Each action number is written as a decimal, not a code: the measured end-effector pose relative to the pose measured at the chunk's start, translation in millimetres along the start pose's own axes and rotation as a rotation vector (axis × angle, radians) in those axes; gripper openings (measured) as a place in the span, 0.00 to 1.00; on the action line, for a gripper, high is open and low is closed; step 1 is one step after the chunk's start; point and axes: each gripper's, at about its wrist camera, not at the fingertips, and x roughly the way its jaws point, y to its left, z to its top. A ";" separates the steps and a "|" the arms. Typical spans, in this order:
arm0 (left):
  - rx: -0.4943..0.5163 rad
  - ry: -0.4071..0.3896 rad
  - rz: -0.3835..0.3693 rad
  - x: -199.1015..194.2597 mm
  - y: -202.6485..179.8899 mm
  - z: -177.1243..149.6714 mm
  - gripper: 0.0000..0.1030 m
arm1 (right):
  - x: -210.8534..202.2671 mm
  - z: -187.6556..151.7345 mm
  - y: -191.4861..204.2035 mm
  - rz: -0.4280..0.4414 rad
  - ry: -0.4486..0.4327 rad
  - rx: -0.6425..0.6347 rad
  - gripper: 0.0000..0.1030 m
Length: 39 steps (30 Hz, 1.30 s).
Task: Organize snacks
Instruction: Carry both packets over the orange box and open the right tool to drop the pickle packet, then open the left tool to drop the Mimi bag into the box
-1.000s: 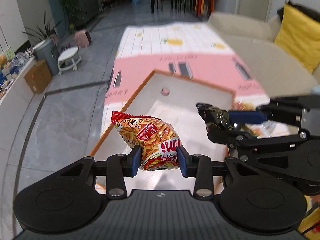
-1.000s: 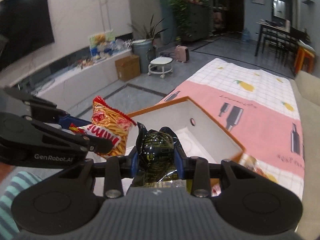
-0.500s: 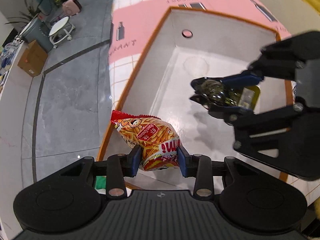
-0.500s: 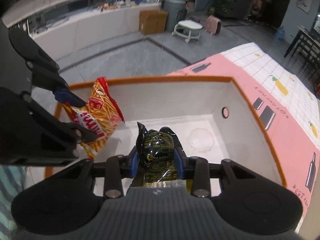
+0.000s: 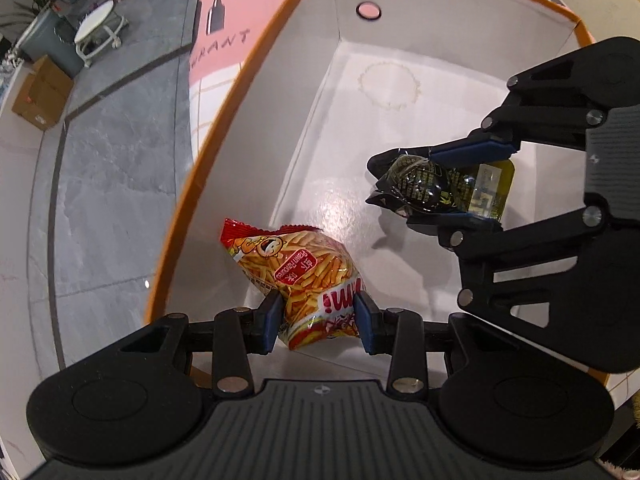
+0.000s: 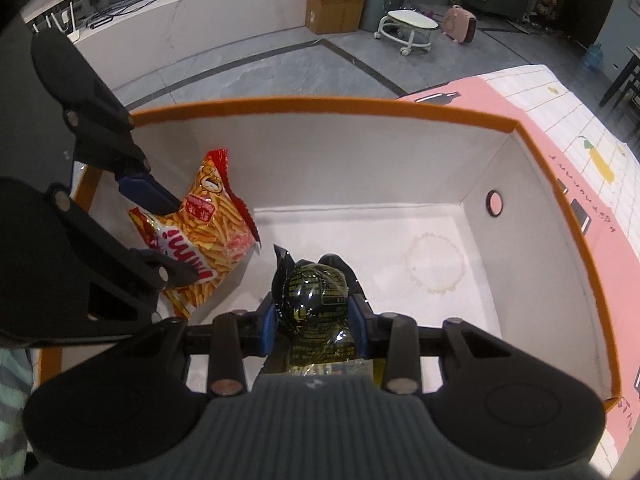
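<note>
My left gripper point(image 5: 319, 322) is shut on an orange and red bag of prawn sticks point(image 5: 298, 270) and holds it inside a white box with an orange rim point(image 5: 224, 120), near its left wall. My right gripper point(image 6: 315, 324) is shut on a black and gold snack packet point(image 6: 318, 300) and holds it inside the same box point(image 6: 320, 104), right of the orange bag point(image 6: 200, 240). The black packet point(image 5: 436, 188) and the right gripper point(image 5: 460, 184) show in the left wrist view. The left gripper point(image 6: 168, 236) shows in the right wrist view.
The box stands on a pink and white checked cloth point(image 6: 592, 148). Its floor point(image 6: 400, 240) is bare with a faint ring mark. Grey tiled floor point(image 5: 112, 168) lies beyond the table's edge, with a white stool point(image 6: 408, 26) and a cardboard box point(image 6: 334, 8).
Both grippers have moved down from above the box into it, each with its packet still held. The box's floor and walls now fill both views.
</note>
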 end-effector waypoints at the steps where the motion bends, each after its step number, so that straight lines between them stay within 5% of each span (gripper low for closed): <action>1: -0.005 0.004 -0.001 1.4 1.2 -0.6 0.42 | 1.0 -0.3 0.2 0.005 0.003 0.000 0.34; 14: -0.006 0.005 0.019 6.4 -1.6 0.1 0.49 | -0.1 -2.0 -2.4 0.031 0.001 0.049 0.37; 18: 0.034 -0.018 0.070 1.0 -8.9 -1.7 0.69 | -4.2 -2.1 -3.6 0.008 -0.004 0.051 0.47; 22: 0.060 -0.063 0.096 -10.8 -15.0 -4.8 0.73 | -14.9 -3.3 -8.9 -0.005 -0.028 0.089 0.59; 31: 0.055 -0.217 0.141 -54.5 -33.4 -10.1 0.75 | -66.3 -9.4 -15.2 -0.066 -0.172 0.135 0.66; 39: -0.029 -0.437 0.151 -104.8 -62.7 -24.4 0.75 | -126.0 -44.3 -30.4 -0.176 -0.323 0.274 0.69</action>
